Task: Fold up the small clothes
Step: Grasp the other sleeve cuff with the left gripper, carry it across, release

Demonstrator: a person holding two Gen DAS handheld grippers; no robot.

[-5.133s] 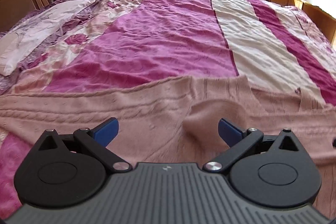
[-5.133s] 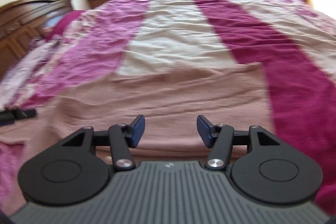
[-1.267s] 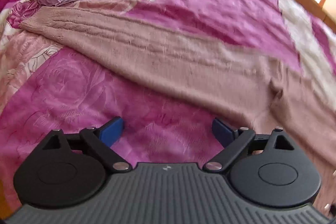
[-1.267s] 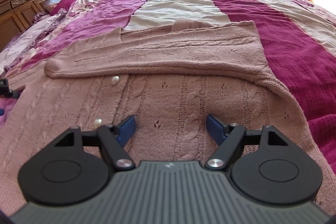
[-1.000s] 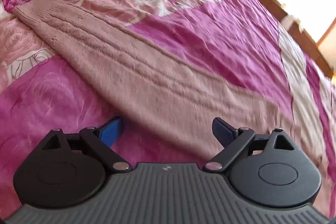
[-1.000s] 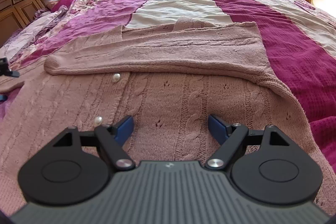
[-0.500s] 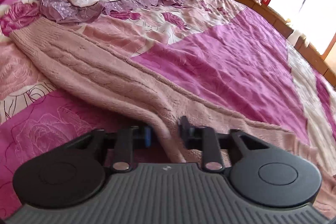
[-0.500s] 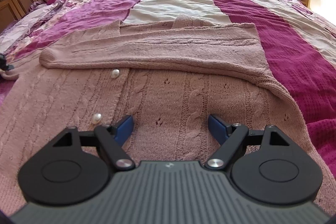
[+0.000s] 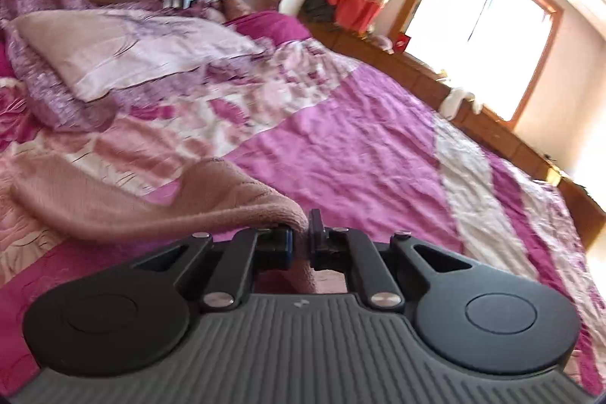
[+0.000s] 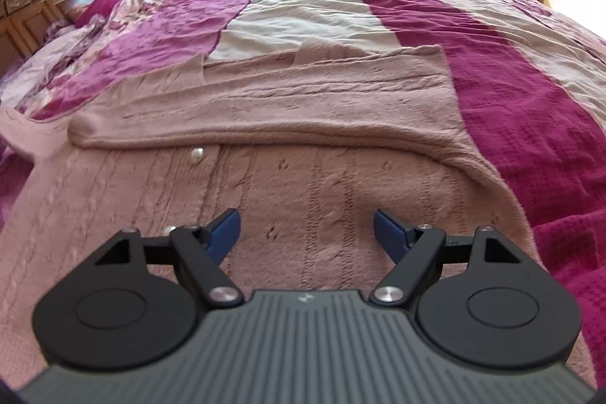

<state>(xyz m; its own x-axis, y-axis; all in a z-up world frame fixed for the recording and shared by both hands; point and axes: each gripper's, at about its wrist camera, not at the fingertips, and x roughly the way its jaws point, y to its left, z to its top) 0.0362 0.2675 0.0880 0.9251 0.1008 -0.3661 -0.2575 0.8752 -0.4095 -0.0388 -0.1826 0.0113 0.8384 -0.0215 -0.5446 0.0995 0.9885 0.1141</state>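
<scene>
So one sleeve of the dusty-pink cable-knit cardigan [image 10: 303,177] lies folded across its body on the striped magenta bedspread [image 10: 511,63]. My left gripper [image 9: 299,239] pinches the other sleeve [image 9: 151,203], lifted, not yet folded over; my right gripper [image 10: 306,226] hovers spread over the body. Judging by that, the final body folds remain.

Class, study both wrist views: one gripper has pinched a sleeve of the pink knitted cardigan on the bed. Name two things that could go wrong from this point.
1. The left gripper pinches only a narrow ridge of the sleeve; the loose knit may slip out or stretch while it is carried.
2. The right gripper hovers open over the cardigan, pinning nothing, so pulling the sleeve could drag the body and undo the folded sleeve near the pearl button.
</scene>
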